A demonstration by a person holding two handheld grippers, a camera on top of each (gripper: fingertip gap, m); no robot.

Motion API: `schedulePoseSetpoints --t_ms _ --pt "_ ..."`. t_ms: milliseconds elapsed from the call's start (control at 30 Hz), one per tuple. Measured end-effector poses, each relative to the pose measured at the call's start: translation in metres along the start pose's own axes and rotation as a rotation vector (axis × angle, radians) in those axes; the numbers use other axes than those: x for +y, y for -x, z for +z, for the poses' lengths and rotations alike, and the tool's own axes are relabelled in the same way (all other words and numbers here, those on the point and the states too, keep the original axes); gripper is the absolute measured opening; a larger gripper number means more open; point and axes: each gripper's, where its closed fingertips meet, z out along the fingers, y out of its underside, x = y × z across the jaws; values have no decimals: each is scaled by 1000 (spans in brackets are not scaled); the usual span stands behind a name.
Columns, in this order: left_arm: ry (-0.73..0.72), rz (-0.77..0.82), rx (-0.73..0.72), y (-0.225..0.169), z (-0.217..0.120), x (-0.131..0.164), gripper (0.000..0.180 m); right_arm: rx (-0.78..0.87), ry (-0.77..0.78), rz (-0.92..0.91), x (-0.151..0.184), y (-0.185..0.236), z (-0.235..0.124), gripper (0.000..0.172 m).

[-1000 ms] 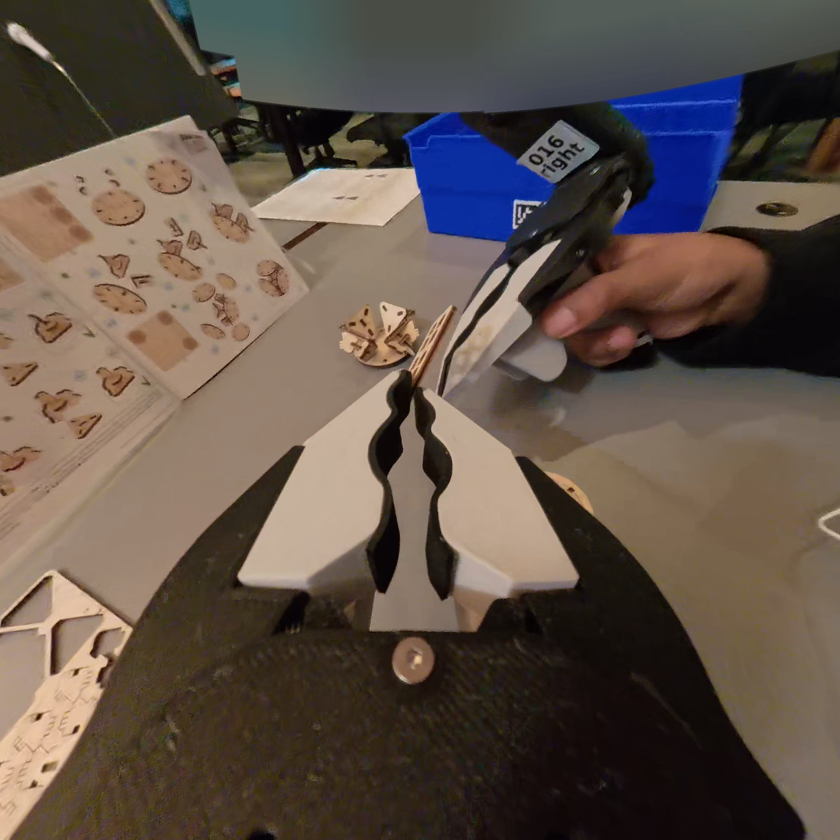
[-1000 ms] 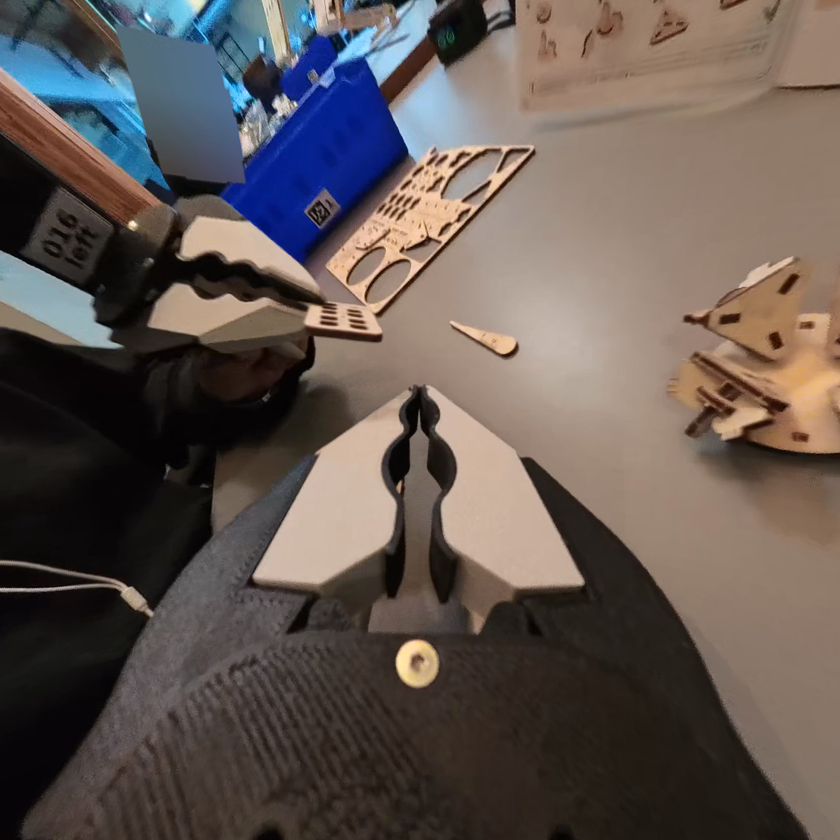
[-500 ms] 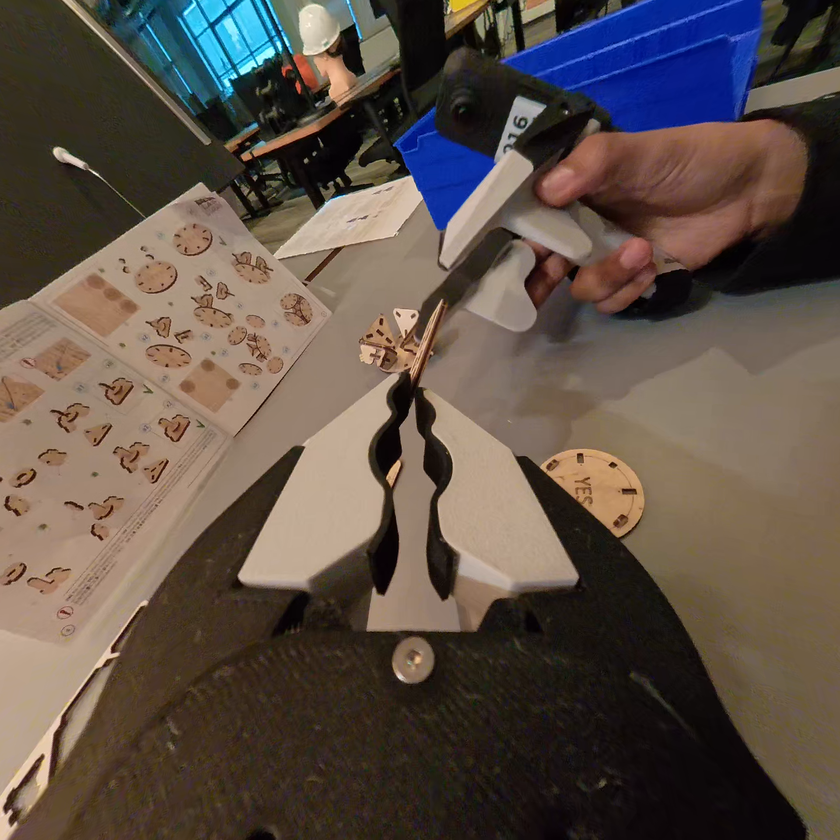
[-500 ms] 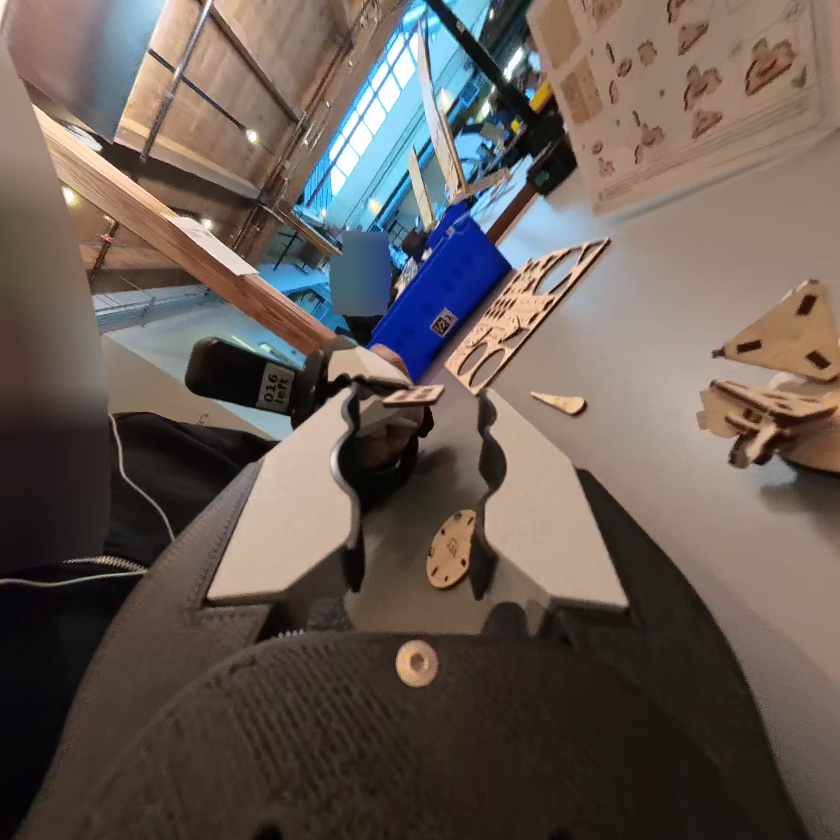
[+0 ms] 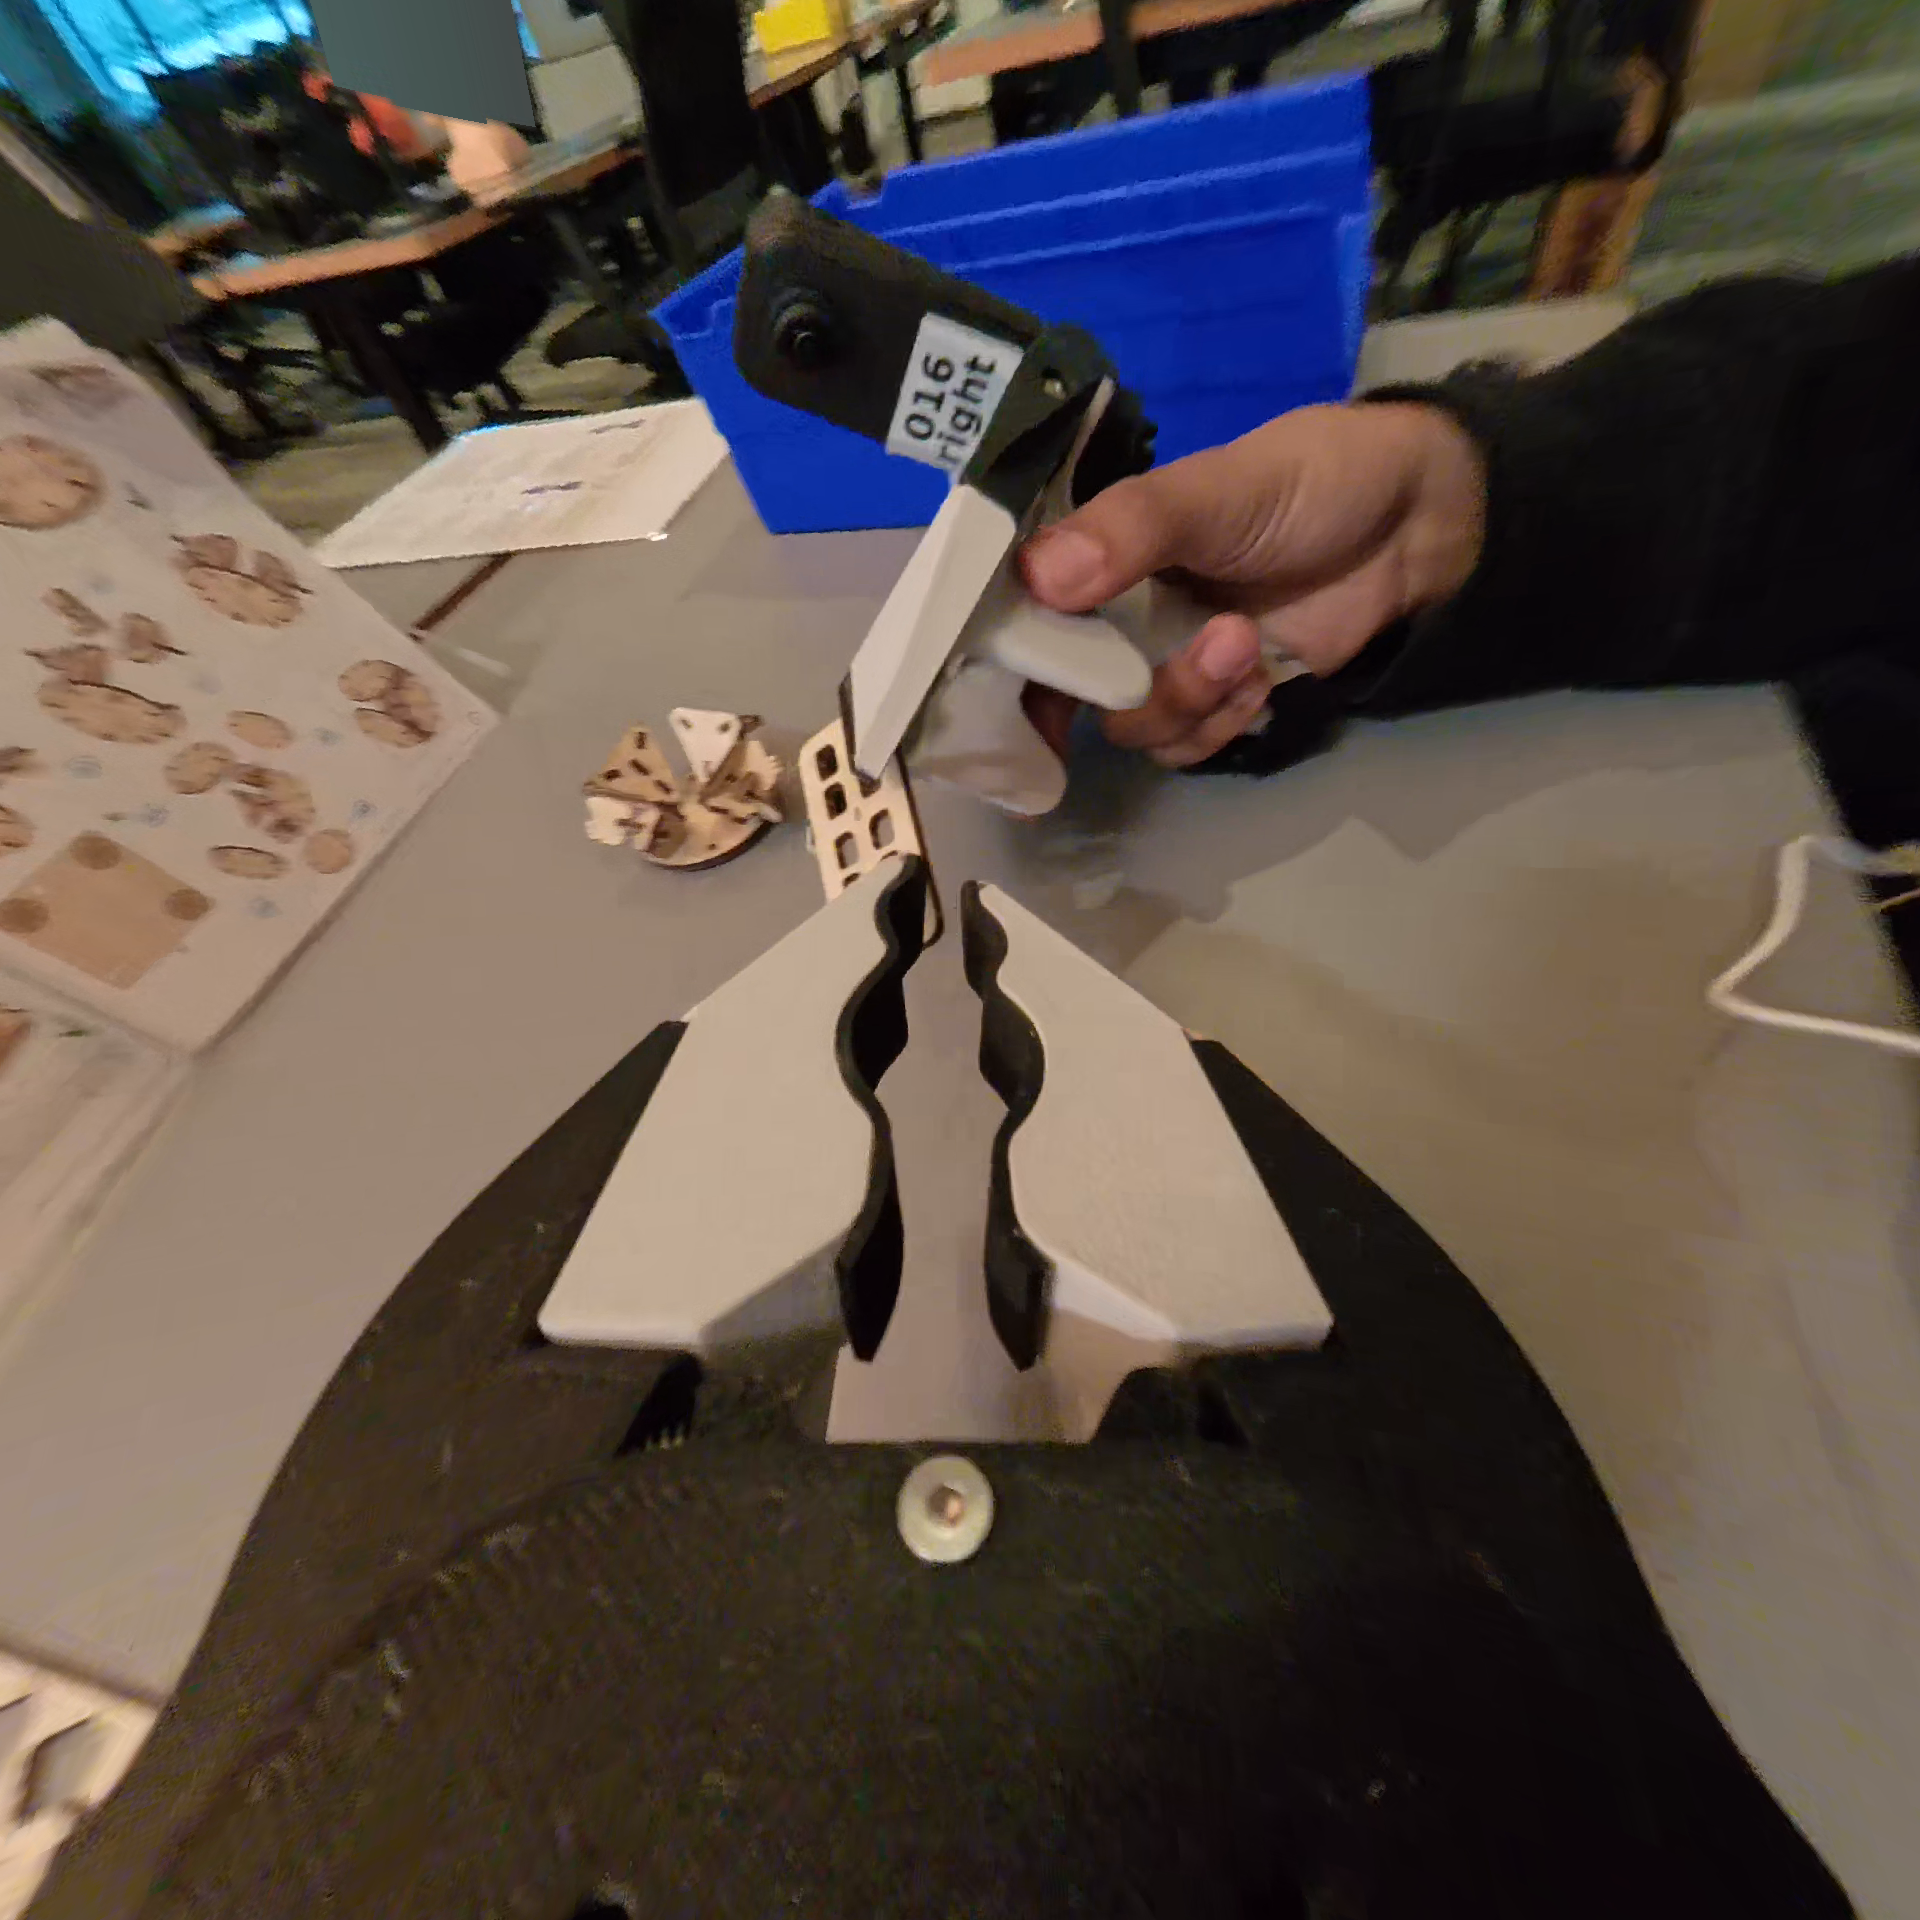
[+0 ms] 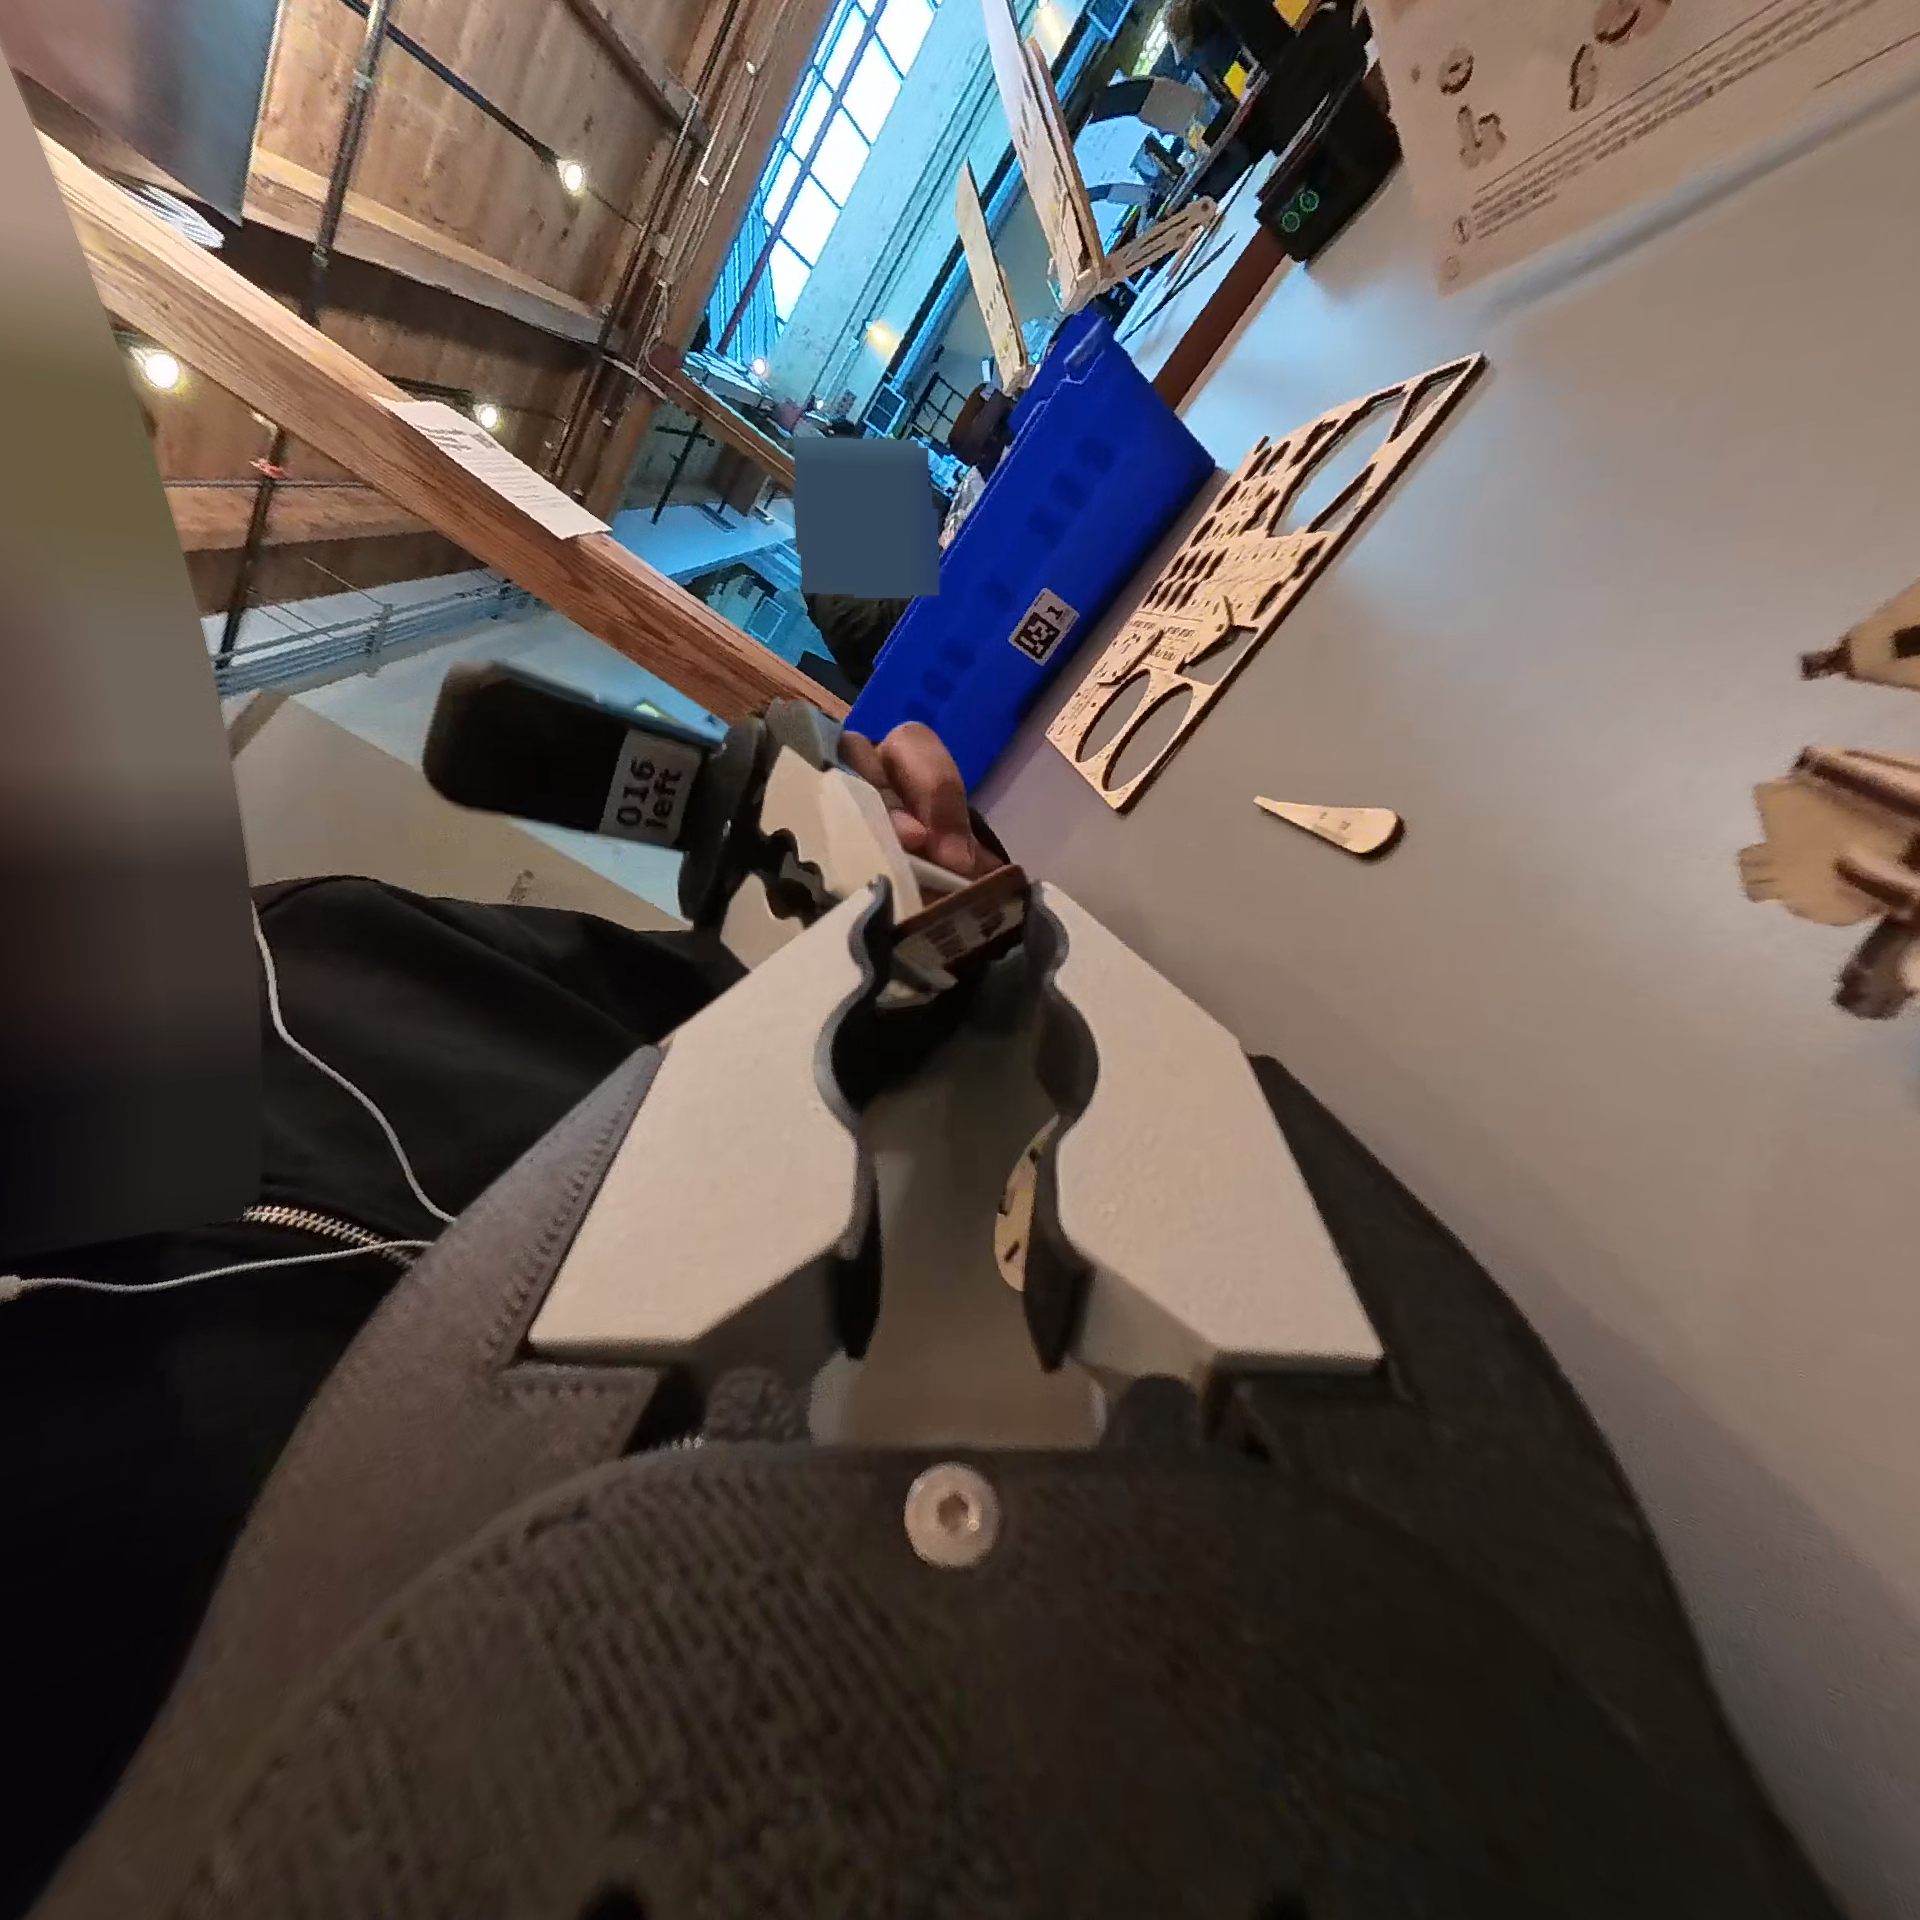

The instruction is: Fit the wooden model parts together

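A thin slotted wooden piece (image 5: 857, 821) stands between my two grippers above the grey table (image 5: 1455, 1039). My right gripper (image 6: 961, 904) is shut across its width and holds its far end (image 6: 971, 914). In the left wrist view the right gripper's tips (image 5: 873, 764) pinch the piece's upper end. My left gripper (image 5: 943, 894) has its tips slightly apart. The piece's lower end rests against the left pad, and a sliver of table shows between the piece and the right pad. The left gripper (image 6: 821, 821) also shows in the right wrist view, just behind the piece.
A partly built wooden model (image 5: 681, 795) sits on the table beyond the piece. A blue bin (image 5: 1091, 291) stands at the back. An instruction sheet (image 5: 156, 727) lies to the left. A punched wooden sheet (image 6: 1268, 582), a small teardrop piece (image 6: 1335, 826) and a wooden disc (image 6: 1018, 1205) lie nearby. My left and right fingertips are right by each other.
My right gripper opened wide, moved over the free end of the slotted piece and closed on it. My left gripper, which was shut on the piece, has parted its tips slightly.
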Motion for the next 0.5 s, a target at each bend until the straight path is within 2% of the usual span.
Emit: schedulePoseSetpoints --t_ms 133,233,300,400,500 --pt "-103 -269 99 11 -8 -8 18 25 30 -52 2 0 -1 22" --pt "-117 -519 205 19 -9 -3 29 -54 75 -117 6 18 1 22" --pt "-135 -690 360 11 -9 -5 24 -86 124 -164 13 26 3 22" --pt "-210 -934 639 -1 -19 -19 5 -107 159 -197 18 30 4 23" --pt "-175 -983 708 -9 -18 -15 1 -129 166 -184 20 32 5 23"
